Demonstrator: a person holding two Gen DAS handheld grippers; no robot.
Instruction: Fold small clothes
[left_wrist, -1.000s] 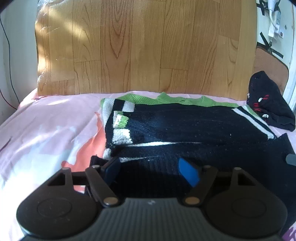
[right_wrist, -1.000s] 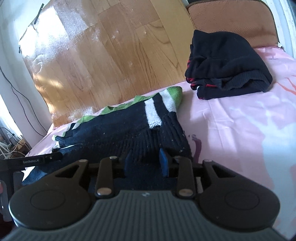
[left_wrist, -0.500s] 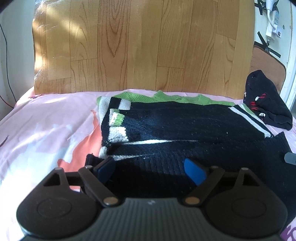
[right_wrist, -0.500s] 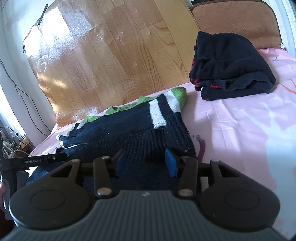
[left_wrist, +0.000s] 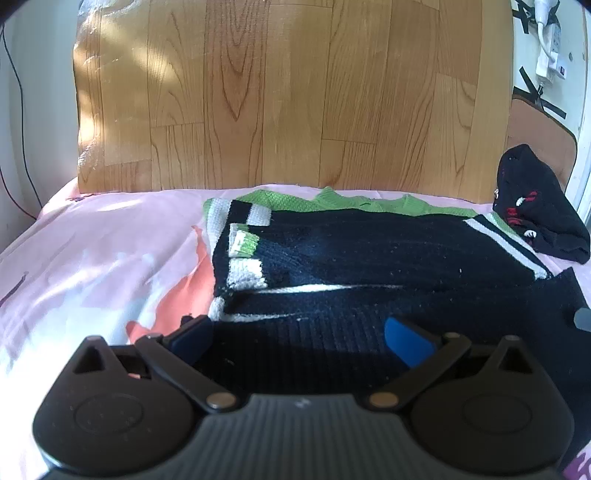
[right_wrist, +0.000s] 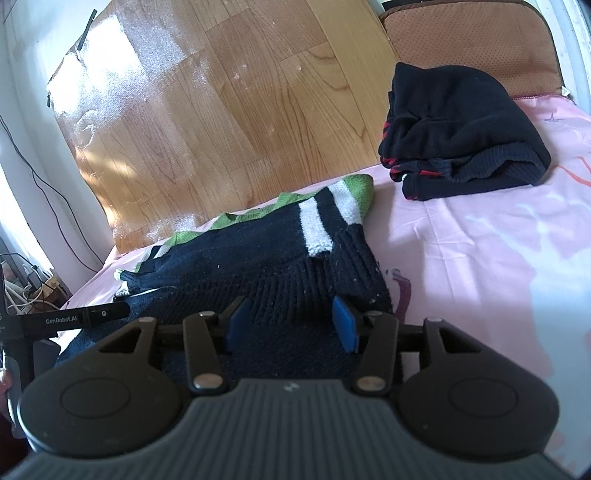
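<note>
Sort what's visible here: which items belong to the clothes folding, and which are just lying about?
Part of the job:
- navy knit sweater with green and white stripes
- folded dark garment with red trim

Lying about:
- wood-pattern board
- pink bedsheet
- brown cushion
- cables

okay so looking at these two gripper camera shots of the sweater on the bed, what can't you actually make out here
- Left wrist view: the near hem of the sweater is hidden behind the left gripper and its body.
- Right wrist view: the sweater's near edge lies under the right gripper; whether the pads touch the knit is unclear.
- Both views: the front of the folded dark garment is folded inward, so its pattern is unreadable.
- Right wrist view: the left edge cuts off the cables on the floor.
</note>
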